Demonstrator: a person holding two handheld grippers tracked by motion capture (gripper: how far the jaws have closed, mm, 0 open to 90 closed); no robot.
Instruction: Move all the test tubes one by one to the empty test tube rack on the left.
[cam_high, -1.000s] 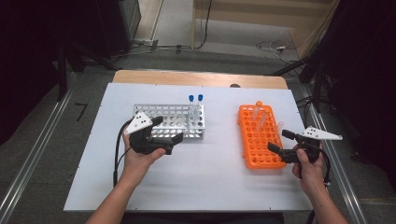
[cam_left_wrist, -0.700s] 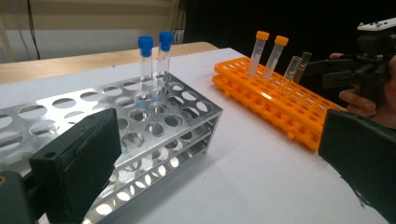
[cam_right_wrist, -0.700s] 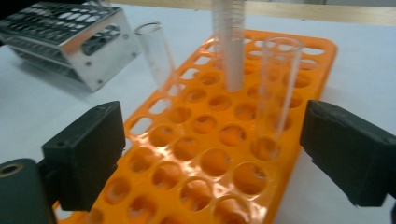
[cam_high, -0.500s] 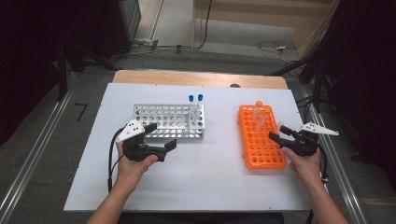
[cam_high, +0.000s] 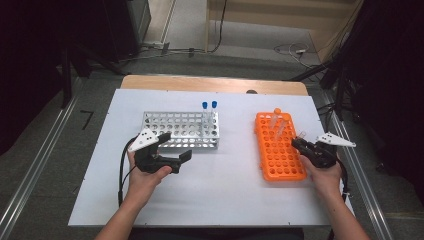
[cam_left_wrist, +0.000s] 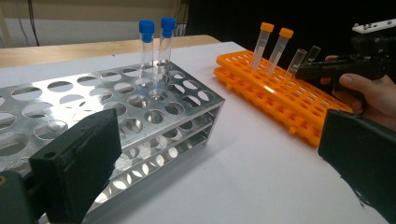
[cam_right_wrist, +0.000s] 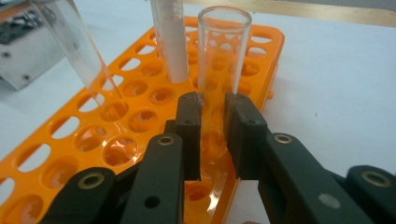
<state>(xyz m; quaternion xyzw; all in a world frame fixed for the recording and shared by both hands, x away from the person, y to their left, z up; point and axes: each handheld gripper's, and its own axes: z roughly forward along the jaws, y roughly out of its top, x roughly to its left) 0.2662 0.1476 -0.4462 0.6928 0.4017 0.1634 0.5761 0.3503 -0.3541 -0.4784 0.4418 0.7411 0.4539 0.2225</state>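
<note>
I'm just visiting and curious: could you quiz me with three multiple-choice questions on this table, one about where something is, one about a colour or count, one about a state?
1. Where do the blue-capped tubes stand?
A. metal rack
B. orange rack
C. bare table

2. How many tubes have blue caps?
A. one
B. two
C. four

3. What is the right gripper doing?
A. lying flat
B. hanging wide open
C. closing on an uncapped tube

Answers: 1 A, they rise from its holes. 2 B, two blue caps stand side by side. 3 C, its jaws sit against the tube's sides.

Shiny perforated metal rack (cam_left_wrist: 140, 116); glossy orange plastic rack (cam_right_wrist: 140, 107); clear, smooth tubes (cam_right_wrist: 223, 56); matt black gripper (cam_right_wrist: 212, 135) pads; smooth white matt surface (cam_high: 220, 190), wood edge at the top.
</note>
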